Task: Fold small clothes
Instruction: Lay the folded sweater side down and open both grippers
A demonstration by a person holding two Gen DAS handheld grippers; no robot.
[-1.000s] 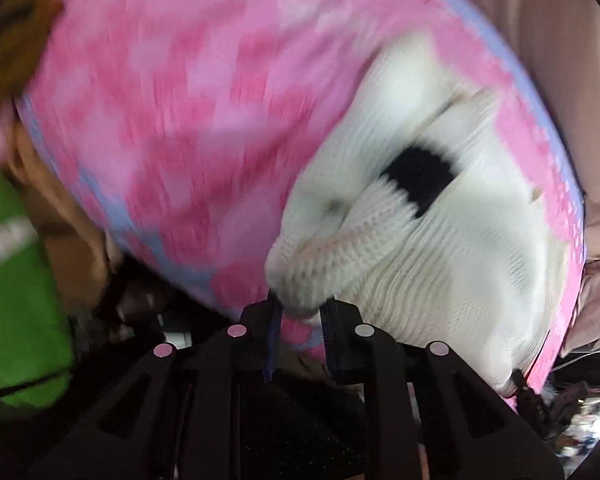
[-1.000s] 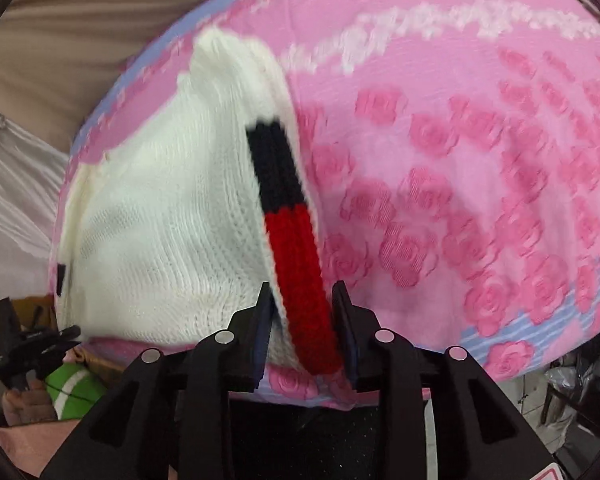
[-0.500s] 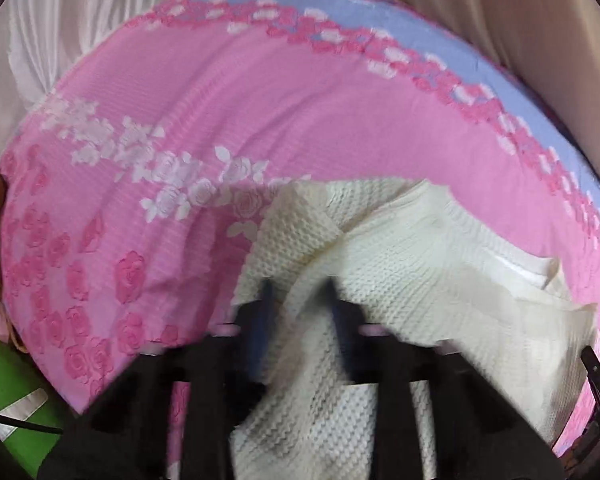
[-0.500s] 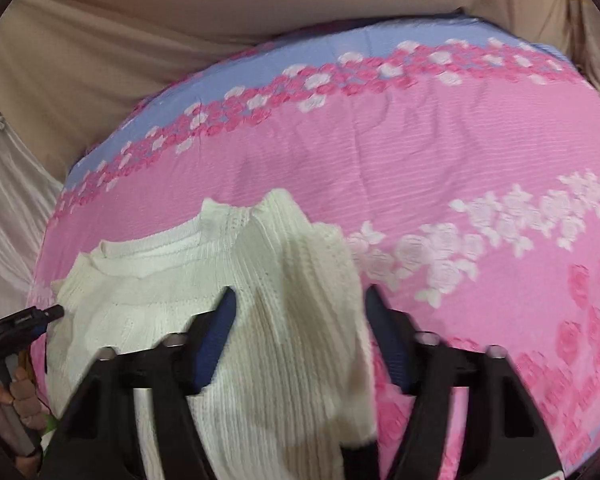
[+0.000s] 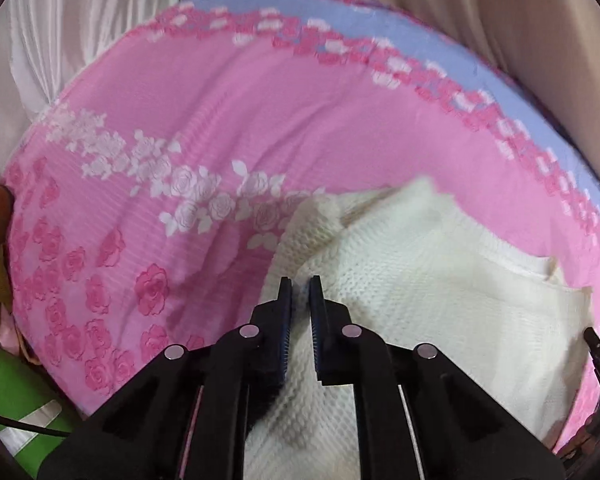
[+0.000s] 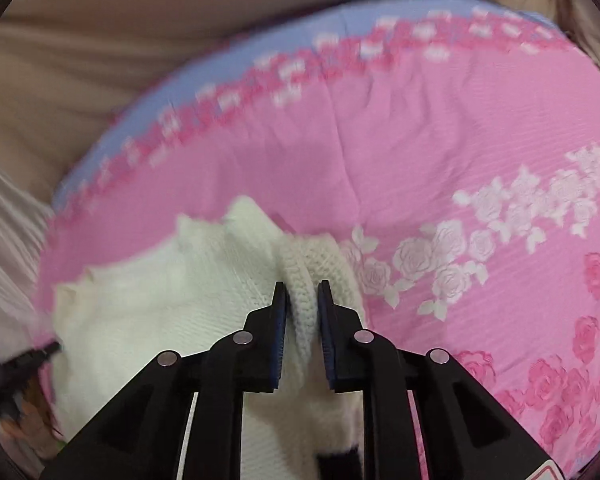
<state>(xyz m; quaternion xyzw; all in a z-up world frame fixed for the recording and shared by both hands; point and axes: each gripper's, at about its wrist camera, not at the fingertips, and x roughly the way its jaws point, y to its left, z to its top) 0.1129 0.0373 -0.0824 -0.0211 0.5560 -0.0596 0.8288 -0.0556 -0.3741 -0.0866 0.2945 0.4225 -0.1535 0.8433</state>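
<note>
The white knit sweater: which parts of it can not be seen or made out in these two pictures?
- Near part of the white knit sweater: left wrist view, hidden under the left gripper and cut off by the bottom edge.
- Dark stripe: right wrist view, mostly hidden by the right gripper, whose opening jaws have a knit fold between them.
- Far edge on the pink bedspread: blurred in both views.

The sweater (image 5: 440, 300) runs off the bottom edge, under the left gripper (image 5: 300, 292). The cloth's (image 6: 420, 140) far flower border is blurry. A black stripe (image 6: 336, 460) on the sweater is cut off at the bottom.
</note>
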